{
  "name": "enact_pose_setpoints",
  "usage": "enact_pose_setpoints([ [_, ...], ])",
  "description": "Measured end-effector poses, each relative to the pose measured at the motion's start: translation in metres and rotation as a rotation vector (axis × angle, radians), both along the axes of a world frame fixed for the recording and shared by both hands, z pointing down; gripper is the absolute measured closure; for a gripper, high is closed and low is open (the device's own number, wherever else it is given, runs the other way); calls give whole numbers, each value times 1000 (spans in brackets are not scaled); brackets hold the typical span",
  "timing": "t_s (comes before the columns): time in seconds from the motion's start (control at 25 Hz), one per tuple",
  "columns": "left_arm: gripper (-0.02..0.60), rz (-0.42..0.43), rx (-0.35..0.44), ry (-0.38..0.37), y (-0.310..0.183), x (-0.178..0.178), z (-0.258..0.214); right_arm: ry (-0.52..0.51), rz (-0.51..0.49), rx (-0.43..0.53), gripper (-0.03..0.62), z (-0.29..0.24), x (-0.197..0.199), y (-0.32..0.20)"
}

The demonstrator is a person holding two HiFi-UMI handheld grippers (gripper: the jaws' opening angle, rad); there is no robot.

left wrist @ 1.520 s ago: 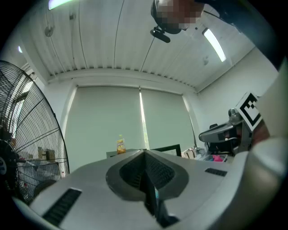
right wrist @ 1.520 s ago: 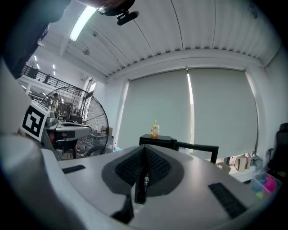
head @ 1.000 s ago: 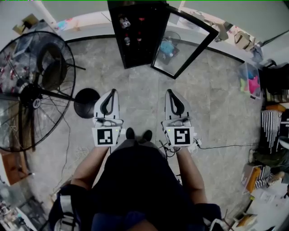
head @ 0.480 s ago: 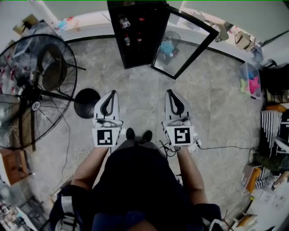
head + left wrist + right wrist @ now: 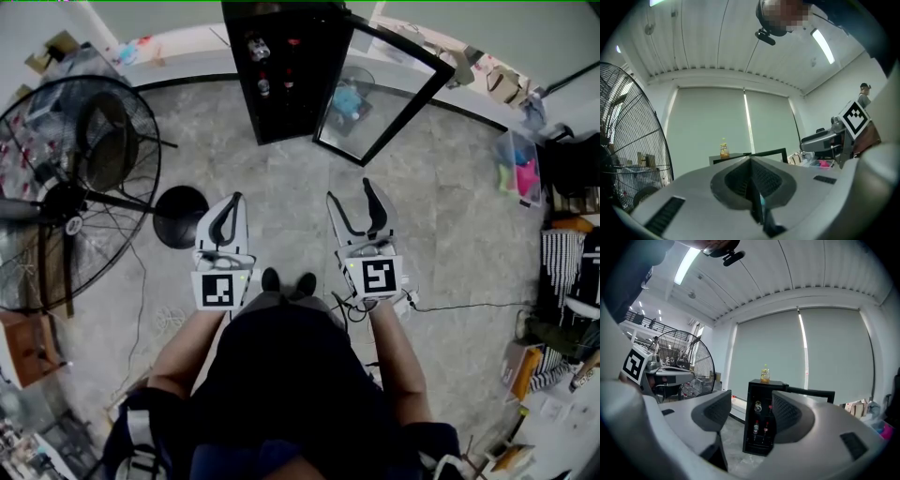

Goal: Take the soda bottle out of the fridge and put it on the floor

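Observation:
A small black fridge stands on the floor ahead, its glass door swung open to the right. Bottles stand on its shelves; in the right gripper view they show as small bottles inside the fridge. A yellow drink bottle stands on the fridge's top, also seen as a bottle in the left gripper view. My left gripper is shut and empty, well short of the fridge. My right gripper has just been opening; its jaws stand wide with nothing between them.
A large standing fan with a round black base is at the left. A cable runs across the floor at the right, near boxes and clutter. The person's shoes are between the grippers.
The right gripper's jaws have spread from shut to wide open. The left gripper and the fridge have not moved.

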State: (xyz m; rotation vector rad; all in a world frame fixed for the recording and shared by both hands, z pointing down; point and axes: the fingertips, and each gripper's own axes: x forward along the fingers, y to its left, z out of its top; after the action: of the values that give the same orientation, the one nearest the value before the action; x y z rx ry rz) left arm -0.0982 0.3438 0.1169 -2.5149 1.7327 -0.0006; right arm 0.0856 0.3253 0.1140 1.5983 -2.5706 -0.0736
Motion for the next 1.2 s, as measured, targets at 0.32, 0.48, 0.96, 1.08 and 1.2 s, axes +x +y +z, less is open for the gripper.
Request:
enact_pose_setpoints([
  [0.32, 558, 70, -6, 5, -6, -20, 5, 34, 8, 15, 310, 0, -27, -25],
  [0.48, 558, 105, 7, 13, -18, -25, 8, 60, 22, 25, 310, 5, -39, -50],
  [0.96, 558, 63, -17, -8, -96, -23, 30, 73, -34, 10, 310, 44, -55, -177],
  [1.08, 558, 12, -29, 3, -133, -17, 36, 65, -72, -5, 310, 60, -51, -222],
  [1.2, 558, -31, -39, -10, -177, -7, 37, 47, -103, -23, 310, 70, -44, -276],
])
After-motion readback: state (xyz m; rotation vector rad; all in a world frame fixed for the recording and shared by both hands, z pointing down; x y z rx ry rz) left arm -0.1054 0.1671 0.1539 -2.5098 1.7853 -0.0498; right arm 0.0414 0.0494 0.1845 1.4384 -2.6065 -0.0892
